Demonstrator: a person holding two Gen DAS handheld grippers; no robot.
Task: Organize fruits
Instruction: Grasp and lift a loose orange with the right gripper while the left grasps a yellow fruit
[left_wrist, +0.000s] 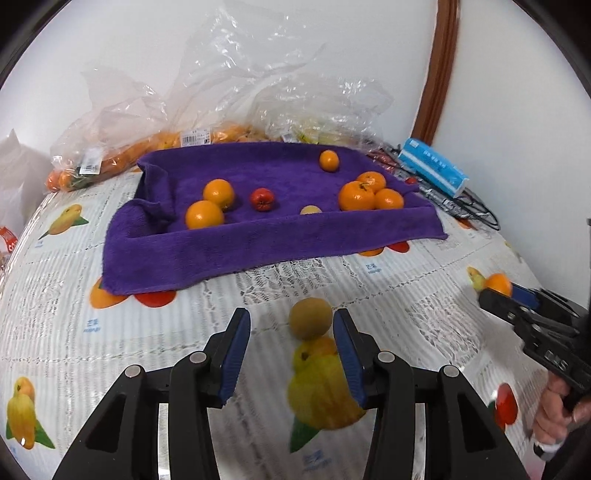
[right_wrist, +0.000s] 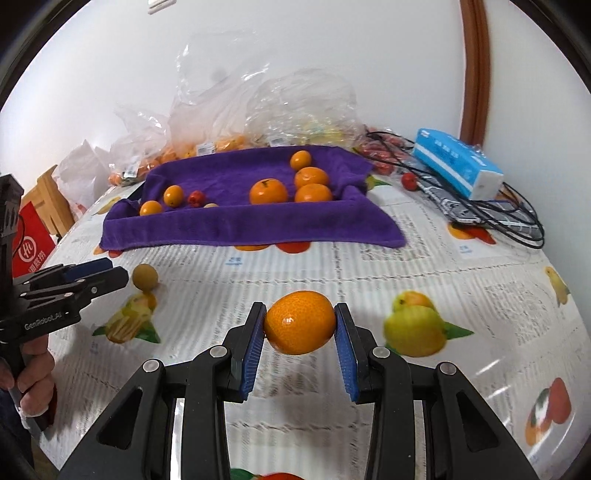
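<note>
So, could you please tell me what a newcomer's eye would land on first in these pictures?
Probably the purple towel at the back of the table, with oranges and one small red fruit lying on it. Next, the orange clamped in the right gripper above the tablecloth. Then the brownish round fruit on the table between the open left gripper's fingers.

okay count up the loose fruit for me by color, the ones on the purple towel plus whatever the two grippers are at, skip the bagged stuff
Orange: 7, six on the purple towel, one mandarin clamped in the right gripper.
Red: 1, small red fruit on the towel.
Tan-brown: 2, one on the towel, one on the table at the open left gripper.
Total: 10.
</note>
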